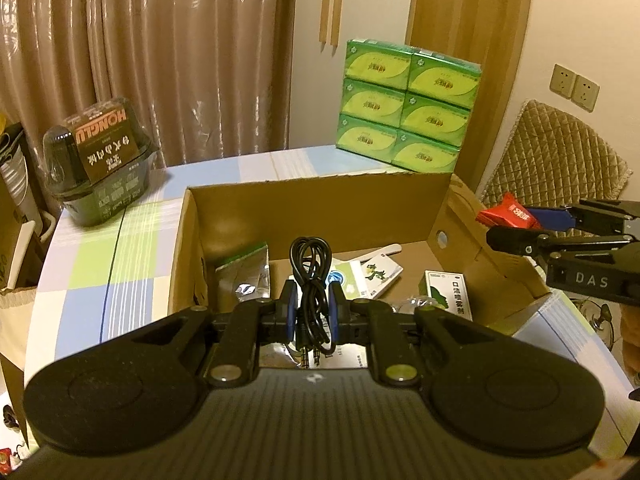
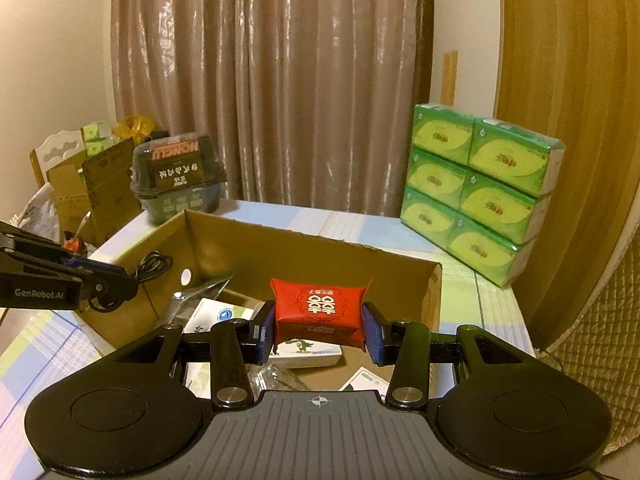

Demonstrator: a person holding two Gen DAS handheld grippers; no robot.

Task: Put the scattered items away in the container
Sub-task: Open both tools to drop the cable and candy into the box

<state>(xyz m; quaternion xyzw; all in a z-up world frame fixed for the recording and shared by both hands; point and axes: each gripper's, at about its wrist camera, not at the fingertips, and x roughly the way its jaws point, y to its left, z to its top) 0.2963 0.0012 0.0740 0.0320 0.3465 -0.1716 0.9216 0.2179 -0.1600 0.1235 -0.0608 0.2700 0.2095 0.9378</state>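
Over the open cardboard box (image 1: 316,216), from the left wrist: left gripper (image 1: 313,306) pinching a coiled black cable (image 1: 311,276) between blue pads pressed almost together, loop standing above the tips, plugs dangling below toward the box floor. Below, already inside: a foil sachet (image 1: 248,268), a white carton with a green cartoon (image 1: 380,276), a green-and-white medicine box (image 1: 444,292). At the far right corner of the table (image 1: 100,248), a stack of green tissue packs (image 1: 404,108); at the far left corner, a dark lidded tub (image 1: 104,176). At the right edge of the view, right gripper (image 1: 520,220) bearing a red packet (image 1: 508,214) near the box's right wall. From the right wrist: right gripper (image 2: 320,326) clamped on both ends of the red packet (image 2: 320,308), fingers held apart only by its width, poised above the box (image 2: 312,252) interior; left gripper (image 2: 100,276) at the left wall with the cable (image 2: 152,266). Probable risks: cable plugs or loop catching on a pad at release and hanging up instead of dropping; soft packet sagging, sticking to one pad, or landing on the near rim if let go too early; grippers crowding each other above one opening.
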